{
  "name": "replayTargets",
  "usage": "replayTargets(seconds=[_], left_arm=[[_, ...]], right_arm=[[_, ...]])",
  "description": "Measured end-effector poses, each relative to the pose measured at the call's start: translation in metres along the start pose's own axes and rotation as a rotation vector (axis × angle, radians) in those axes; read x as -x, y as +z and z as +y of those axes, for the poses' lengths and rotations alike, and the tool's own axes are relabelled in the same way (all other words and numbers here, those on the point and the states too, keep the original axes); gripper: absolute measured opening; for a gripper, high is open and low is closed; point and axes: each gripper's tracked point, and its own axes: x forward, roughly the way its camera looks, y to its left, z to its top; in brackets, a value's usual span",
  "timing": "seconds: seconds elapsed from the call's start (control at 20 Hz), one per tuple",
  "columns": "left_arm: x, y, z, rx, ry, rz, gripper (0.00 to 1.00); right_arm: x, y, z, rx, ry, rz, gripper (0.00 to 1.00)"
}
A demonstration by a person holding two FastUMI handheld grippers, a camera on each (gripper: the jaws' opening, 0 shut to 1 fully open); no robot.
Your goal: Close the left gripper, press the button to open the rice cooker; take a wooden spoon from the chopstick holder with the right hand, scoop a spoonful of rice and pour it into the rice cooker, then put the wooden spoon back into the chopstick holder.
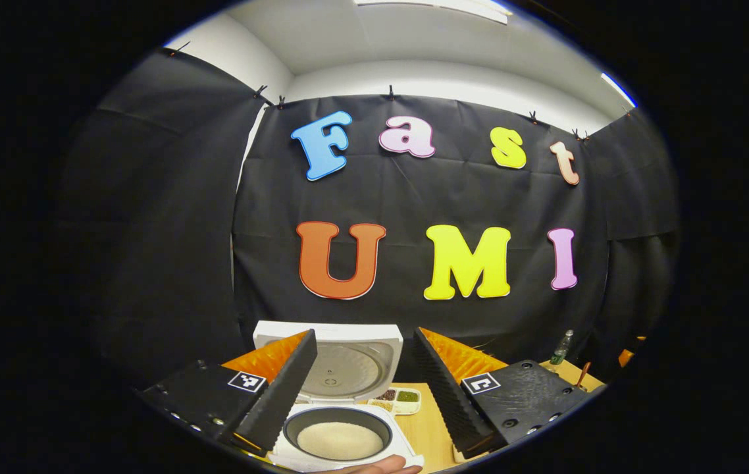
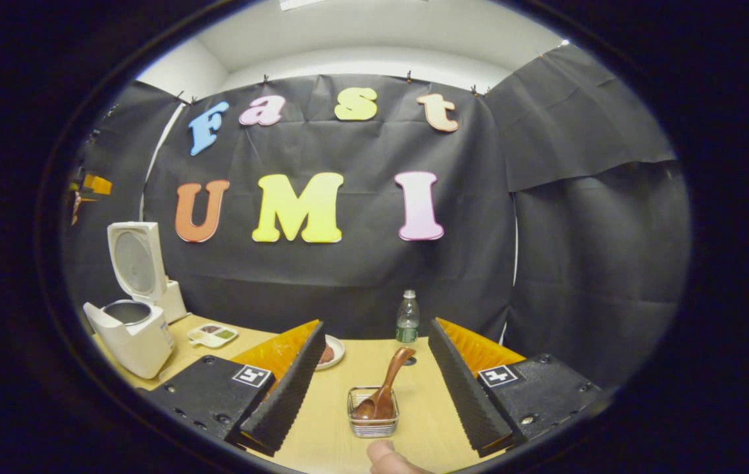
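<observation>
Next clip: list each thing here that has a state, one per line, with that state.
Rice cooker: lid up, open.
Inner pot: holds white rice.
Wooden spoon: in the holder, bowl down, leaning.
Chopstick holder: upright on the table, holds the spoon.
Bottle: upright, capped.
Left gripper: open, holds nothing.
Right gripper: open, holds nothing.

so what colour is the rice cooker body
White, seen best in the right gripper view: the open-lidded plastic rice cooker stands on the wooden table.

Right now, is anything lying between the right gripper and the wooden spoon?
No: in the right gripper view, bare table lies between the open right gripper and the wooden spoon.
</observation>
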Motion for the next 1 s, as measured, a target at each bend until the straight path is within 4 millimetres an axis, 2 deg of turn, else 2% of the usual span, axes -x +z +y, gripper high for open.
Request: replayTargets(seconds=[0.15, 0.25, 0.35, 0.45, 0.6, 0.75, 0.85, 1.0], left_arm=[[-0.033, -0.012, 0.013, -0.067, -0.007, 0.055, 0.93], [-0.059, -0.018, 0.025, -0.068, 0.017, 0.074, 0.93], [-0.086, -0.032, 0.029, -0.043, 0.015, 0.110, 0.95], [-0.111, -0.045, 0.034, -0.022, 0.016, 0.141, 0.95], [-0.145, -0.064, 0.044, 0.003, 0.037, 0.185, 0.95], [-0.164, -0.075, 0.047, -0.002, 0.055, 0.214, 0.94], [-0.165, -0.075, 0.049, -0.011, 0.069, 0.217, 0.96], [-0.157, -0.078, 0.045, -0.005, 0.064, 0.249, 0.96]], right_arm=[[0.012, 0.004, 0.014, -0.010, 0.024, -0.019, 0.99], [0.017, 0.006, 0.024, -0.002, 0.042, -0.029, 0.99], [0.021, 0.008, 0.034, 0.013, 0.061, -0.045, 0.99], [0.022, 0.006, 0.036, 0.020, 0.049, -0.055, 0.99], [0.026, -0.008, 0.046, 0.022, 0.058, -0.025, 0.99], [0.030, -0.018, 0.050, 0.029, 0.064, -0.014, 0.99], [0.035, -0.026, 0.053, 0.028, 0.066, 0.013, 0.99], [0.047, -0.025, 0.052, 0.023, 0.057, 0.017, 0.99]])
